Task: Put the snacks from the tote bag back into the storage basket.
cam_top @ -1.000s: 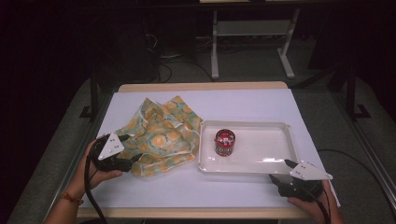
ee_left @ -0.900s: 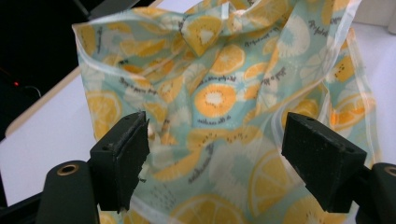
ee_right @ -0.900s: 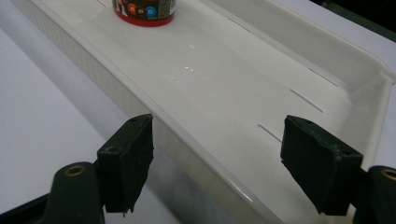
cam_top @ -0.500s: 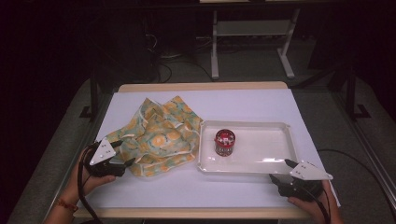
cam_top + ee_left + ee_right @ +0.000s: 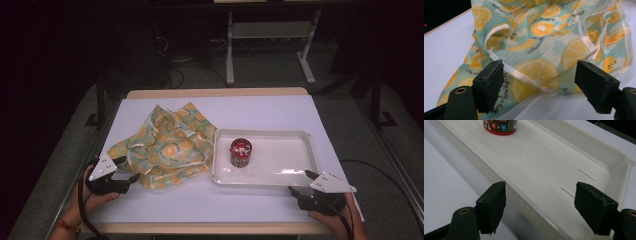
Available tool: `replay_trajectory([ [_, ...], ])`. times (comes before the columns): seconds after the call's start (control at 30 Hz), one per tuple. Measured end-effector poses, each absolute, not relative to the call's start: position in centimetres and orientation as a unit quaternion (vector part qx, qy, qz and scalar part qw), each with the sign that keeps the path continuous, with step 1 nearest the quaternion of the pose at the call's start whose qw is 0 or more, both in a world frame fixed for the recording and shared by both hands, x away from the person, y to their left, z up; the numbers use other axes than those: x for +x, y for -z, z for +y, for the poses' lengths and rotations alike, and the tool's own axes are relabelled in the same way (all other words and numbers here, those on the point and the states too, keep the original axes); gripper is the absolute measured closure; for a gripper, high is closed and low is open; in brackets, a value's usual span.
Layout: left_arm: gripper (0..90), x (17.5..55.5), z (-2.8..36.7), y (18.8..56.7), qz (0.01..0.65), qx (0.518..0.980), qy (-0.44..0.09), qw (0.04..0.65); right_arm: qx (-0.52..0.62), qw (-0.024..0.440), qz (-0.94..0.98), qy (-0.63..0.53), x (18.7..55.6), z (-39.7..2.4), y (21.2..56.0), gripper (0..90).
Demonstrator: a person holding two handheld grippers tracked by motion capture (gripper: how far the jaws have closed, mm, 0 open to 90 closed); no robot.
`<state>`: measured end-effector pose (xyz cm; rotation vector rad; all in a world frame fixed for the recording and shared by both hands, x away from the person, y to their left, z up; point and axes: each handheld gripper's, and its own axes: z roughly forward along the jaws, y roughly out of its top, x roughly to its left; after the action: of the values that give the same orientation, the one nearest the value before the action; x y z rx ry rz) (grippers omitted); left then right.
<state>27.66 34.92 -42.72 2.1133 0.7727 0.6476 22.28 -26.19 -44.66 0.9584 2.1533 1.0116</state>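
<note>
the fruit-print bag lies crumpled near the desk's left edge: thin, light, limp, probably slippery. pinch a handle loop or fold. left tool gapes beside it, right tool open too.

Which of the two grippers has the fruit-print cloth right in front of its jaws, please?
The left gripper, at the cloth's near-left edge, jaws open. The right gripper instead faces the white tray that holds the red jar.

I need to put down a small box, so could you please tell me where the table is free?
Free: the white tabletop behind the white plastic tray, and the front strip between both grippers. Crowded: the left, under the citrus-print cloth bag.
</note>
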Motion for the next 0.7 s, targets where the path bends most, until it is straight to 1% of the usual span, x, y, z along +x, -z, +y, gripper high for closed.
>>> replay_trajectory([
  [0.2, 22.6, 27.2, 36.0, 43.5, 0.331, 0.811, -0.244, 0.415, 0.361, 0.286, 0.802, -0.381, 22.3, -26.3, 44.6, 24.8],
  [0.33, 22.6, 27.1, 36.4, 43.7, 0.339, 0.805, -0.245, 0.421, 0.362, 0.288, 0.799, -0.384, 22.2, -26.4, 44.5, 24.8],
  [0.43, 22.6, 27.0, 37.0, 44.1, 0.353, 0.792, -0.237, 0.439, 0.364, 0.292, 0.794, -0.391, 22.2, -26.4, 44.4, 24.8],
  [0.6, 21.8, 26.9, 37.5, 44.5, 0.362, 0.784, -0.223, 0.452, 0.366, 0.296, 0.787, -0.398, 22.2, -26.6, 44.3, 24.7],
  [0.7, 21.6, 26.8, 37.4, 44.5, 0.366, 0.781, -0.224, 0.453, 0.364, 0.297, 0.788, -0.398, 22.2, -26.5, 44.2, 24.5],
])
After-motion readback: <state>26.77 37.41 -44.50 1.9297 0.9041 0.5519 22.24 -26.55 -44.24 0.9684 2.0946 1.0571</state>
